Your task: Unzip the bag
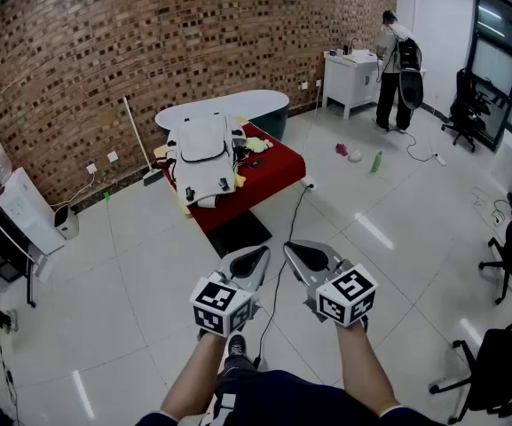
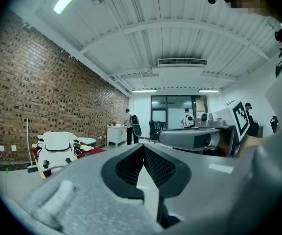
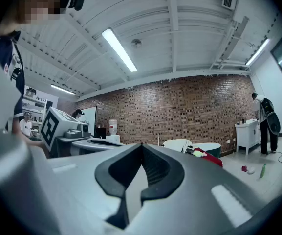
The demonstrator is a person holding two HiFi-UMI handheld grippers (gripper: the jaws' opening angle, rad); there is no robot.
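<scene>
A white backpack (image 1: 202, 156) lies flat on a low table with a red cloth (image 1: 278, 174), a few steps ahead across the tiled floor. It also shows small in the left gripper view, the backpack (image 2: 57, 148), and in the right gripper view, the backpack (image 3: 177, 145). Both grippers are held close to the body, side by side and far from the bag. My left gripper (image 1: 254, 257) has its jaws shut with nothing between them, as the left gripper (image 2: 143, 147) shows. My right gripper (image 1: 296, 253) is likewise shut and empty, seen again as the right gripper (image 3: 141, 145).
A black cable (image 1: 282, 264) runs over the floor from the table toward my feet. Behind the table stands a white oval tub (image 1: 229, 107). A person (image 1: 396, 69) stands at a white cabinet at the back right. Office chairs (image 1: 508, 238) line the right side.
</scene>
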